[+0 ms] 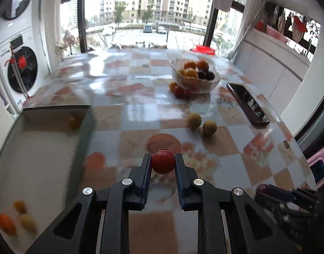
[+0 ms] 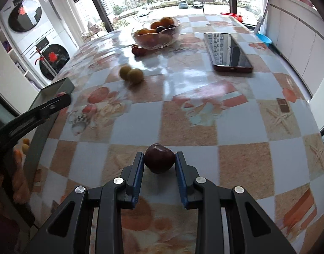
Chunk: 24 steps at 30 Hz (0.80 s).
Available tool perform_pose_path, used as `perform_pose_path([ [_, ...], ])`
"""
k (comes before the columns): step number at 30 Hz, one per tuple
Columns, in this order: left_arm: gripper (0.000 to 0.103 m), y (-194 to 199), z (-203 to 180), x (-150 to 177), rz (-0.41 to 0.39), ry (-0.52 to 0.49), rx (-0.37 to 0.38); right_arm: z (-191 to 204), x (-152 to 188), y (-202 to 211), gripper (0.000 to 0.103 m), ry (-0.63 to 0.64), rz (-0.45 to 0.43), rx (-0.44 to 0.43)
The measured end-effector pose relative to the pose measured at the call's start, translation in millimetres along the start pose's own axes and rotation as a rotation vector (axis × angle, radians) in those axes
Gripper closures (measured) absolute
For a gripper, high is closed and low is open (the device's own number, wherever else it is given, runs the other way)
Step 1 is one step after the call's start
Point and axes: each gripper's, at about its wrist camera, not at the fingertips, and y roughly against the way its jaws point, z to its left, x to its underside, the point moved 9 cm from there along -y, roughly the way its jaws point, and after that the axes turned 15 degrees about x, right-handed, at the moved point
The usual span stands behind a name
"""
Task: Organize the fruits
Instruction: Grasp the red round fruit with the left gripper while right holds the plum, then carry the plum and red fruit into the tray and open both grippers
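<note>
left gripper (image 1: 163,162): jaws clamped on red tomato (image 1: 163,162) | right gripper (image 2: 159,161): jaws gripping dark plum (image 2: 159,160) | glass bowl (image 1: 212,84) of fruit far back on surface (image 2: 204,122)

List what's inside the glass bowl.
The glass bowl holds several orange fruits and two dark plums. Anything beneath that top layer is covered; the count is unclear.

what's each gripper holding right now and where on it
The left gripper holds a small red fruit, jaws pressing its two sides. The right gripper holds a dark purple fruit the same way, by its sides.
</note>
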Motion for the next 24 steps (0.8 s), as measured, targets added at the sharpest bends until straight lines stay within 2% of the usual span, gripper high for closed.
perform_pose_path([
  [3,0.080,23.2,14.5,5.7,-0.018,0.004,-0.032,16.8,1.7,6.4,0.071,0.024,0.000,-0.013],
  [11,0.080,76.0,85.0,21.7,-0.073,0.054,-0.171,86.2,-3.7,23.7,0.071,0.142,-0.013,-0.054],
  [16,0.080,86.4,126.6,38.7,-0.063,0.132,-0.223,138.7,-11.6,34.0,0.071,0.215,-0.025,-0.101],
  [24,0.080,95.7,152.3,49.7,-0.078,0.165,-0.280,220.9,-23.3,43.5,0.071,0.306,-0.034,-0.194],
])
